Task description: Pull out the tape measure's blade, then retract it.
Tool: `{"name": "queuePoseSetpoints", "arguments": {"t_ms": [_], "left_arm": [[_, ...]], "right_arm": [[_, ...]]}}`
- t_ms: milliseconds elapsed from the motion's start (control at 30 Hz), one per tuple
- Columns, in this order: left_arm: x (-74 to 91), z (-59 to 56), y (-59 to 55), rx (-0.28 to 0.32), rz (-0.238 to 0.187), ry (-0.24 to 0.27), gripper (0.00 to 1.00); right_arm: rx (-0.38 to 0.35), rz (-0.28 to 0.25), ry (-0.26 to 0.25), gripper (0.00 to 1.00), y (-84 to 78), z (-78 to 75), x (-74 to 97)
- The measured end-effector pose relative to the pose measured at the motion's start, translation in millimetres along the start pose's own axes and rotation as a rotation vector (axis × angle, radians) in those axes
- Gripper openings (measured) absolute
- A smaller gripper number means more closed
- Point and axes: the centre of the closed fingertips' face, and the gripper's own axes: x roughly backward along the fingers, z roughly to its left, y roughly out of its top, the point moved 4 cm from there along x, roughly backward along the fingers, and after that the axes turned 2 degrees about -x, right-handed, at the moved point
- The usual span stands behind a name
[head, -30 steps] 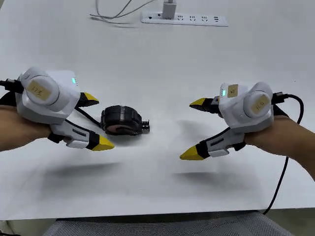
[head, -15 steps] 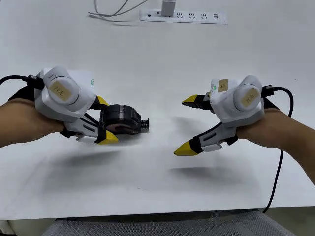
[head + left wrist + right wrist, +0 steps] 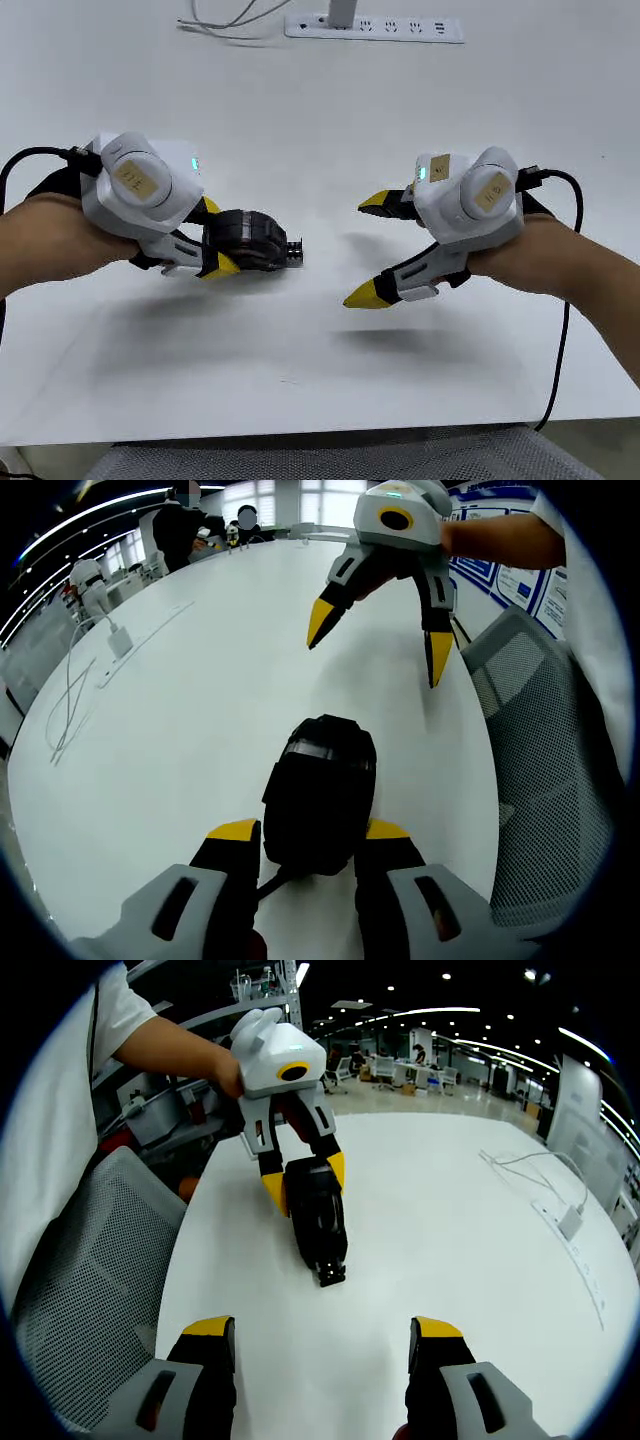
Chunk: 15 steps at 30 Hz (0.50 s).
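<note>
The left gripper [image 3: 217, 237] is clamping the tape measure [image 3: 250, 240], its yellow-tipped jaws pressing on the two flat sides of the black case. In the left gripper view the case is sitting between those tips and reaching out past them toward 12 o'clock. The tape measure is resting on the white desk [image 3: 320, 120], left of the desk's middle in the head view, with the blade wound in. Its hook [image 3: 294, 252] is lying against the mouth of the case, pointing toward 3 o'clock.

The right gripper [image 3: 365, 249] is hanging at 3 o'clock from the tape measure, well apart from it, with its jaws spread wide and nothing between them. Its tips are pointing toward 9 o'clock, at the hook. In the right gripper view the case is lying at 12 o'clock beyond the open jaws, hook end nearest.

A power strip [image 3: 375, 28] is lying at 12 o'clock on the far edge of the desk, with white cables [image 3: 225, 22] trailing off toward 11 o'clock. A grey mesh chair [image 3: 330, 462] is showing at 6 o'clock, under the desk's near edge.
</note>
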Motion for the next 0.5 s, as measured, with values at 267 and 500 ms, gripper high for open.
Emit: {"name": "queuePoseSetpoints", "arguments": {"t_ms": [267,500], "left_arm": [[-1.1,-1.7,1.4,-0.015,0.010,-0.010,0.29],[-0.8,-0.9,-0.1,-0.021,0.016,-0.007,0.28]], "right_arm": [[0.015,-0.008,0.002,0.63,4.7,-1.3,-6.0],[0.028,-0.014,0.007,0.60,8.1,-3.8,-14.3]]}}
